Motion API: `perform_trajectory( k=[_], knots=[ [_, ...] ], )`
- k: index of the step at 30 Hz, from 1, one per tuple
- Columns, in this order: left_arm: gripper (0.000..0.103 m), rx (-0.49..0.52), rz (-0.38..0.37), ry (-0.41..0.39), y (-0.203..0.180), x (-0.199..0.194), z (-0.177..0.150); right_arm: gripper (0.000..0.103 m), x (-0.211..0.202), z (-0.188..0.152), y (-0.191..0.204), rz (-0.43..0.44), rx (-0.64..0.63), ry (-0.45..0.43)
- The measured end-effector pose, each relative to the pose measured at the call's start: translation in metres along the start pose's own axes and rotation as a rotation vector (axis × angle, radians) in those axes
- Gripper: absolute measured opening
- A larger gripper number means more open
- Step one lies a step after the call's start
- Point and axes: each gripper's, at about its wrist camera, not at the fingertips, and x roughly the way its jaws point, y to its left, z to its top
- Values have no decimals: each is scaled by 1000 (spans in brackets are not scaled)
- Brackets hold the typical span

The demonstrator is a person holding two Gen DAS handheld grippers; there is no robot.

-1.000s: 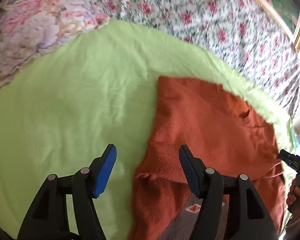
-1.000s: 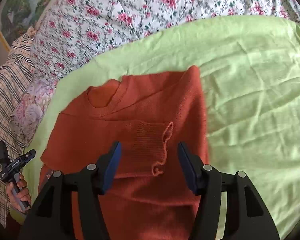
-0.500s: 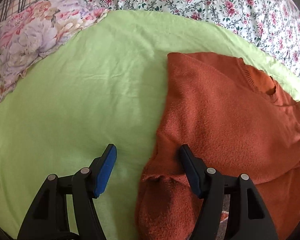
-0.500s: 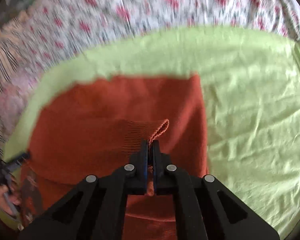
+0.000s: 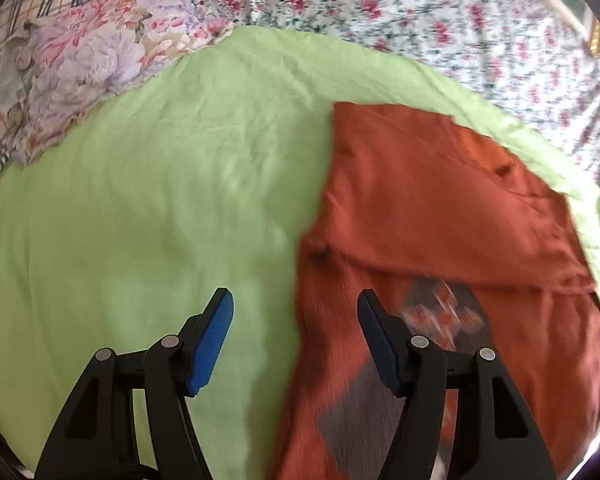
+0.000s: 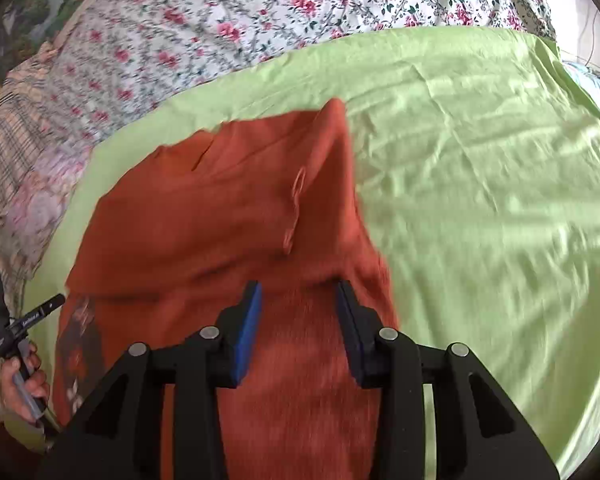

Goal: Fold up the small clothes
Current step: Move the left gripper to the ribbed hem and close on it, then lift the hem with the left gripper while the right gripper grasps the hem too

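Note:
A rust-orange knit sweater (image 5: 440, 208) with a grey patterned patch (image 5: 444, 312) lies partly folded on a light green sheet (image 5: 160, 200). My left gripper (image 5: 294, 316) is open and empty, over the sweater's left edge. In the right wrist view the sweater (image 6: 220, 220) has a sleeve laid across its body, cuff (image 6: 294, 208) on top. My right gripper (image 6: 298, 300) is open just above the sweater's near part, holding nothing. The other hand's gripper handle (image 6: 20, 320) shows at the far left.
A floral bedspread (image 6: 260, 20) covers the bed beyond the green sheet. A pink and lilac flowered pillow (image 5: 88, 72) and plaid cloth (image 5: 4, 60) lie at the far left. Bare green sheet (image 6: 500, 200) spreads to the sweater's right.
My right gripper shut on the sleeve cuff half a second ago, and is now open with the sleeve lying across the sweater. The left gripper stayed open and shifted slightly.

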Motion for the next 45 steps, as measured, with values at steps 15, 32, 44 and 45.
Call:
perform_trajectory(
  k=[15, 32, 44, 45],
  knots=[
    [69, 30, -208, 101, 21, -63, -126, 49, -82, -93, -14, 133, -45, 33],
    [8, 75, -365, 125, 23, -84, -163, 47, -97, -181, -44, 373, 11, 166],
    [13, 194, -407, 185, 2, -79, -174, 17, -81, -191, -43, 488, 45, 182],
    [9, 195, -410, 187, 3, -79, -175, 8, -80, -190, -42, 487, 40, 182]
  ],
)
